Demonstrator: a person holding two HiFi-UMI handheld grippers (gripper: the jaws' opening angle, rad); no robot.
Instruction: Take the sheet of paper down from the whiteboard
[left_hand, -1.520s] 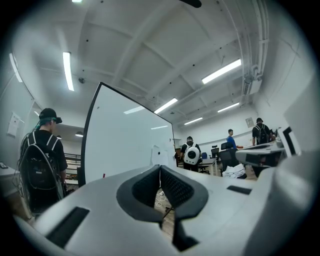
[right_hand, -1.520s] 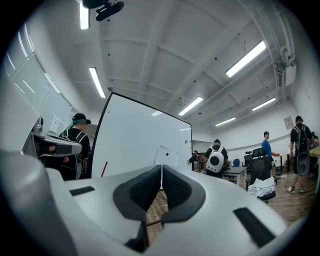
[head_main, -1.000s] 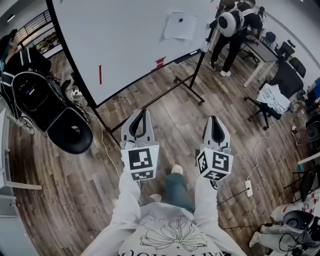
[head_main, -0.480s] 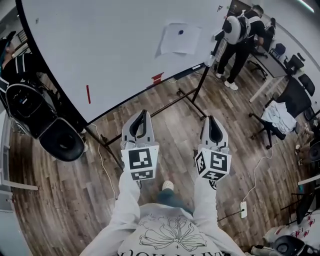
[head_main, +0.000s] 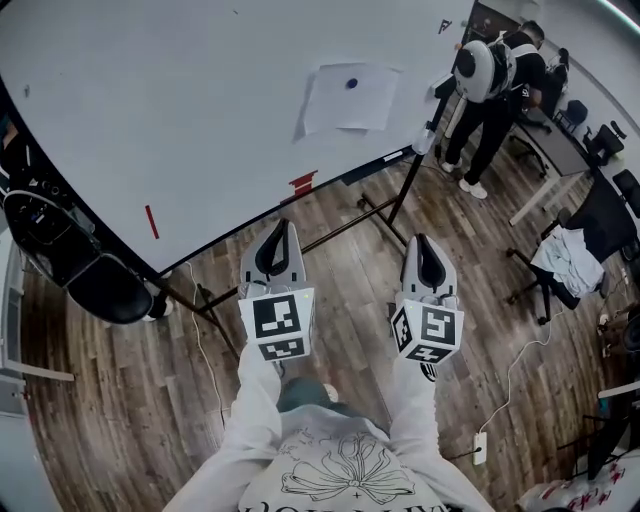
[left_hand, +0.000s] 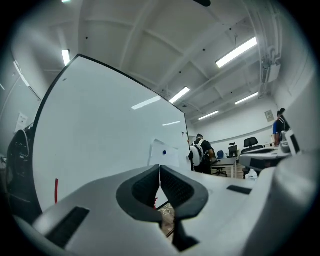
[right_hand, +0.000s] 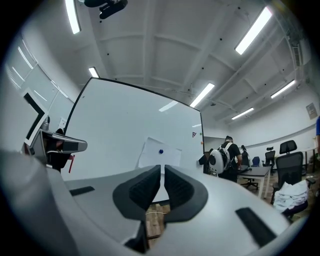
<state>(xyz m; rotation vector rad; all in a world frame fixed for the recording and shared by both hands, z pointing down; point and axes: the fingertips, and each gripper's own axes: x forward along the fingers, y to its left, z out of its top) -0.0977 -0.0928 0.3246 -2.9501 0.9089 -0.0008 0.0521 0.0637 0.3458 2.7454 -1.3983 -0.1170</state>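
A white sheet of paper (head_main: 348, 97) hangs on the big whiteboard (head_main: 180, 110), pinned near its top by a blue magnet (head_main: 351, 83). Both grippers are held level in front of me, some way short of the board. My left gripper (head_main: 279, 226) is shut and empty, below and left of the sheet. My right gripper (head_main: 423, 240) is shut and empty too, below and right of it. In the left gripper view the paper (left_hand: 164, 152) shows just above the left gripper (left_hand: 159, 167). In the right gripper view the paper (right_hand: 160, 153) stands above the right gripper (right_hand: 162, 168).
The whiteboard stands on a black wheeled frame (head_main: 385, 210) on a wood floor. A red marker (head_main: 151, 221) and a red eraser (head_main: 302, 184) sit low on the board. A person with a white backpack (head_main: 487, 75) stands at the board's right end. Black chairs (head_main: 75, 270) are at the left, a desk chair (head_main: 580, 250) at the right.
Both grippers have come closer to the whiteboard, staying shut. The board and the paper now fill more of the head view, and the chairs slid left.
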